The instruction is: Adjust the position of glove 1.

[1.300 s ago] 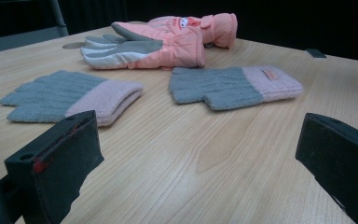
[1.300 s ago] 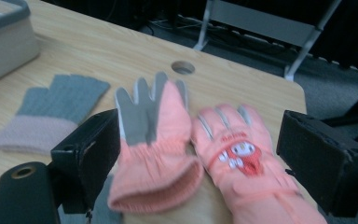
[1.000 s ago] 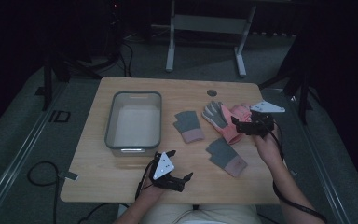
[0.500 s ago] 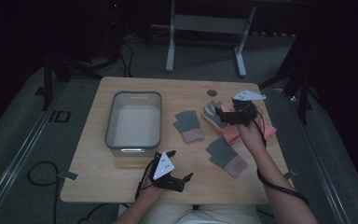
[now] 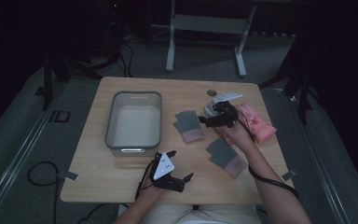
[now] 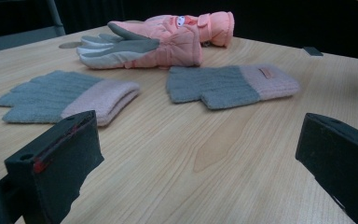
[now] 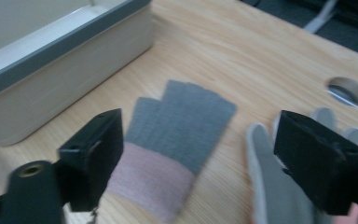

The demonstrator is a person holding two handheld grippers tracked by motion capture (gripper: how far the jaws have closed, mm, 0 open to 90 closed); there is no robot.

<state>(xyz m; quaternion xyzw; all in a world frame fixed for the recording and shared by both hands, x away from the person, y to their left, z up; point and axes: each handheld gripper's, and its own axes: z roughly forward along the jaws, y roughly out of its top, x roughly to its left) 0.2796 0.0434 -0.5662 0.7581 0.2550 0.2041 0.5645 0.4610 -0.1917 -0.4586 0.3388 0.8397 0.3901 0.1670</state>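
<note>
Two grey knit gloves with pink cuffs lie on the wooden table, one (image 5: 189,126) mid-table and one (image 5: 226,156) nearer me. A pink ski glove pair (image 5: 256,122) lies at the right. My right gripper (image 5: 205,120) hovers over the ski glove's grey fingers (image 7: 270,186), pointing at the far knit glove (image 7: 182,126). Its jaws stand open and have just been closing a little, with nothing gripped between them. My left gripper (image 5: 184,182) rests open near the front edge, facing the knit gloves (image 6: 65,95) (image 6: 233,84) and the ski glove (image 6: 163,39).
A grey-rimmed bin (image 5: 109,126) stands at the table's left half, close to the far knit glove (image 7: 65,51). A round cable hole (image 5: 211,92) sits near the back edge. Bare wood lies in front of the left gripper (image 6: 196,128).
The right gripper has moved left from over the pink ski gloves toward the far knit glove and sunk slightly. The left gripper has stayed put.
</note>
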